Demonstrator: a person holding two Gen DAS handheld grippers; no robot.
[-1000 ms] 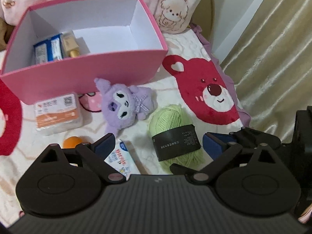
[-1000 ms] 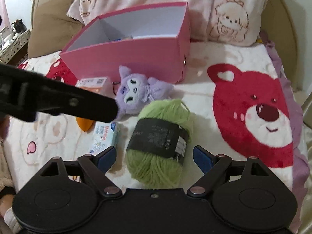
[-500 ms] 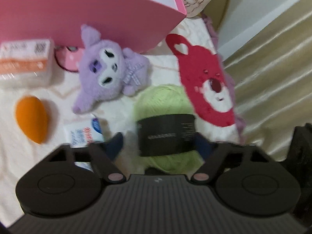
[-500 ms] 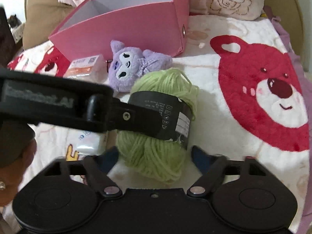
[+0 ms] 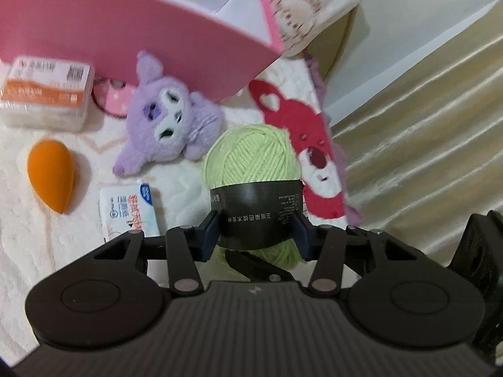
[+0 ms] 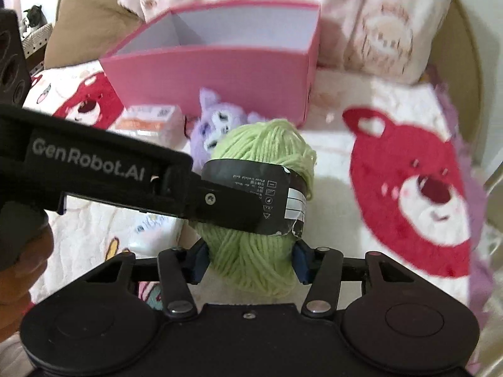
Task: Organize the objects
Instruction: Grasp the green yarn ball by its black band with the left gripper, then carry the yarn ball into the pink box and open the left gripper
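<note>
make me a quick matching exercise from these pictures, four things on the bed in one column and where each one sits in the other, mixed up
Things:
1. green yarn ball
2. orange sponge
3. purple plush toy
4. tissue pack

Places:
A. lying against the front wall of the pink box
B. between the pads of both the left gripper and the right gripper
C. flat on the blanket just left of the yarn, below the plush
D. farthest left in the left wrist view, below the cotton swab box

Pairs: 1-B, 2-D, 3-A, 4-C
</note>
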